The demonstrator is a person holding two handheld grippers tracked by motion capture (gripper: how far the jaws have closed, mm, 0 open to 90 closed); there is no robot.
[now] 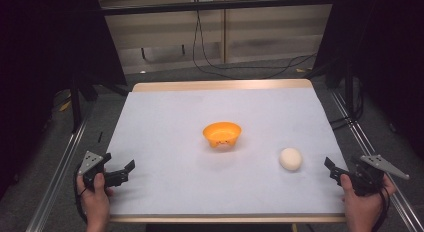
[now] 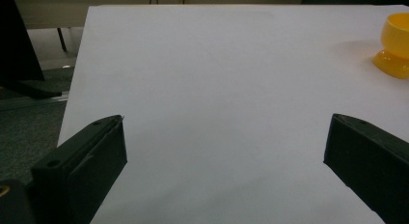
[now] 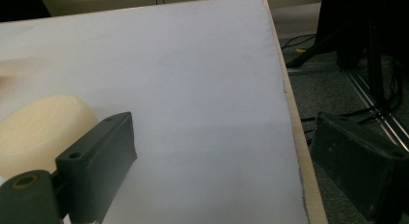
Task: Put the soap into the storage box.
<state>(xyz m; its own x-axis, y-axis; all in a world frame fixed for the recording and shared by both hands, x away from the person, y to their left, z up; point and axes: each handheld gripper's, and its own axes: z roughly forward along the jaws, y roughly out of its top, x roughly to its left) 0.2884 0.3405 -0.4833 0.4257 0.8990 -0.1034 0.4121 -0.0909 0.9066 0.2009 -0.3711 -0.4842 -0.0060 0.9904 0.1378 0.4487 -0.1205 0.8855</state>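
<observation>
We read the table [image 1: 165,117] from left to right. At 8 o'clock, the left gripper [image 1: 125,170] rests at the edge, jaws spread wide, holding nothing. At centre stands the bowl [image 1: 222,133], empty as far as we can see. At 4 o'clock lies the ball [image 1: 290,158], untouched, well apart from the bowl. Just beyond it, the right gripper [image 1: 331,168] waits with jaws apart, also empty. We judge no step done: grasping and moving the ball both remain.

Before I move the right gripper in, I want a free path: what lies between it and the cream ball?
Nothing: in the high view only bare white table separates the right gripper from the cream ball.
</observation>
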